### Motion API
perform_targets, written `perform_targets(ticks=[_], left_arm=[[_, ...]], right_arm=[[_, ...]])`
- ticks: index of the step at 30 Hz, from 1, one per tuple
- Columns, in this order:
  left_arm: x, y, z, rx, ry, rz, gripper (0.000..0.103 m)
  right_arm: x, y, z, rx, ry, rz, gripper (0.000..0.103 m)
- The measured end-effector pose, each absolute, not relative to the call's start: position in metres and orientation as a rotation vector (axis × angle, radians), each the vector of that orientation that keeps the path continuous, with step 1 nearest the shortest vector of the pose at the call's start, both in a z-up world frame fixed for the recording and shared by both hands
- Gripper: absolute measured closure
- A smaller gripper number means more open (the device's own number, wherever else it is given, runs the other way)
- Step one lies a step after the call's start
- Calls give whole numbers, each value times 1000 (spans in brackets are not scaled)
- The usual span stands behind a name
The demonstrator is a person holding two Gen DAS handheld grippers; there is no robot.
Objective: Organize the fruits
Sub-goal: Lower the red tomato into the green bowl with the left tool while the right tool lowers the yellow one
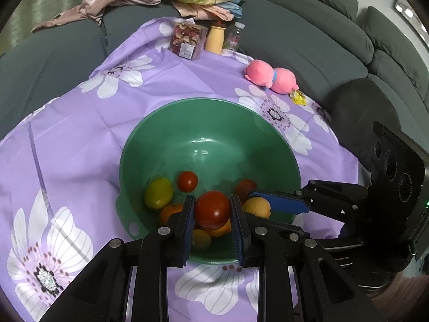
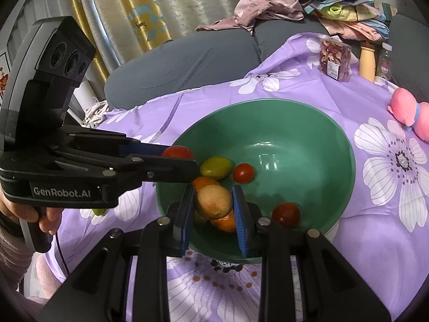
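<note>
A green bowl (image 1: 209, 134) (image 2: 308, 139) sits on the purple flowered cloth and holds several fruits: a yellow-green one (image 1: 158, 192) (image 2: 216, 167), small red ones (image 1: 187, 181) (image 2: 243, 173), oranges. My left gripper (image 1: 211, 209) is shut on a large red tomato (image 1: 212, 209) over the bowl's near side; it shows in the right wrist view (image 2: 177, 151). My right gripper (image 2: 213, 201) is shut on a tan round fruit (image 2: 213, 201) over the bowl; this fruit shows in the left wrist view (image 1: 256, 207).
A pink plush toy (image 1: 270, 76) (image 2: 410, 114) lies right of the bowl. A bag of dried petals (image 1: 187, 40), a yellow bottle (image 1: 215, 39) and a clear bottle stand at the cloth's far edge. Grey sofa with piled clothes behind.
</note>
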State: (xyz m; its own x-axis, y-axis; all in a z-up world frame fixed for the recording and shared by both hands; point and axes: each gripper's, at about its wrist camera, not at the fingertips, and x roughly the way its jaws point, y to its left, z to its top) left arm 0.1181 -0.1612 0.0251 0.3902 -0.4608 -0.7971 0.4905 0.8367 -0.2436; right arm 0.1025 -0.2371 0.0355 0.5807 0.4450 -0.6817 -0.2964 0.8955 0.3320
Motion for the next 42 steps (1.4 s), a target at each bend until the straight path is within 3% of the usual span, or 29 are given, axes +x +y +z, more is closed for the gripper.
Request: perform_targets(ticks=[42], left_arm=[[129,-168,12,130,1022,-579,78]], right_arm=[[114,-239,29,156,879,412,75]])
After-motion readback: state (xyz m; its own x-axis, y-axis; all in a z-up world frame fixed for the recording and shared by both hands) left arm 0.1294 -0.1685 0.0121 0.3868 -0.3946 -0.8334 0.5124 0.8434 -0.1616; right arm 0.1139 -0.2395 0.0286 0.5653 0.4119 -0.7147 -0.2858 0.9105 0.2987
